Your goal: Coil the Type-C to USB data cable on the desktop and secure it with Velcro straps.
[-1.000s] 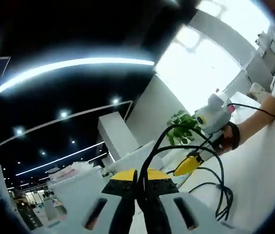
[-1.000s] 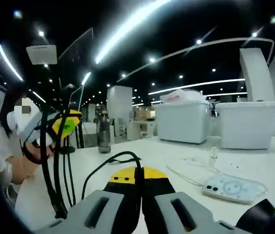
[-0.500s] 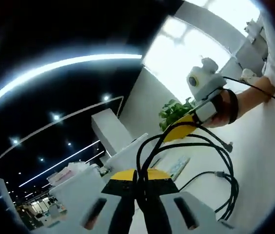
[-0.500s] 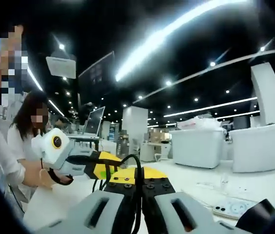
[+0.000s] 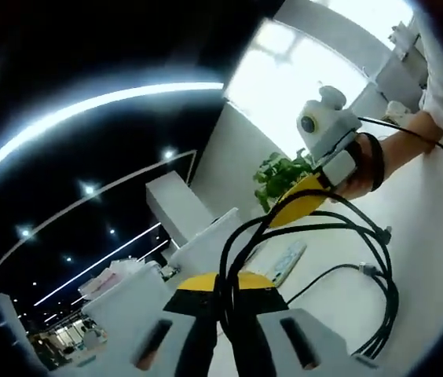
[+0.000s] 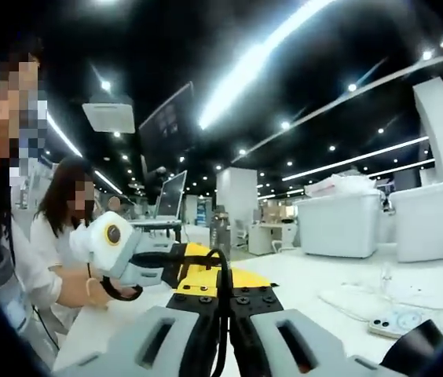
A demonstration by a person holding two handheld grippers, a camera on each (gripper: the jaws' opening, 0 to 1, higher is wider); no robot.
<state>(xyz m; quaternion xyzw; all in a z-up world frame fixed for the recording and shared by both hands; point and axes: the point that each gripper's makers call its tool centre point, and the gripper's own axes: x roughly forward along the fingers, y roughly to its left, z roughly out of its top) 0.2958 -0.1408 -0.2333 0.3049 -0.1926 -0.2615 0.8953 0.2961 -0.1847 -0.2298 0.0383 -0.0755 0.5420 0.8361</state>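
Observation:
The black data cable (image 5: 367, 228) runs in several loops above the white desktop (image 5: 441, 259). My left gripper (image 5: 221, 284) is shut on the loops where they cross. My right gripper (image 5: 304, 203), held by a hand, comes in from the right and meets the same loops higher up. In the right gripper view my right gripper (image 6: 221, 284) is shut on a strand of the cable (image 6: 220, 263). Close behind it on the left, the left gripper (image 6: 186, 263) shows with its yellow tips by the strand. How the cable ends lie is hidden.
A phone (image 5: 288, 259) lies on the desktop, also seen as the phone (image 6: 398, 322) beside a thin white cord (image 6: 355, 302). White bins (image 6: 339, 224) stand at the back, and a plant (image 5: 280, 177). People (image 6: 68, 216) sit at the left.
The two grippers have come closer together and both views have tilted up. The cable loops have lifted and spread wider between them. Both jaws stayed shut on the cable.

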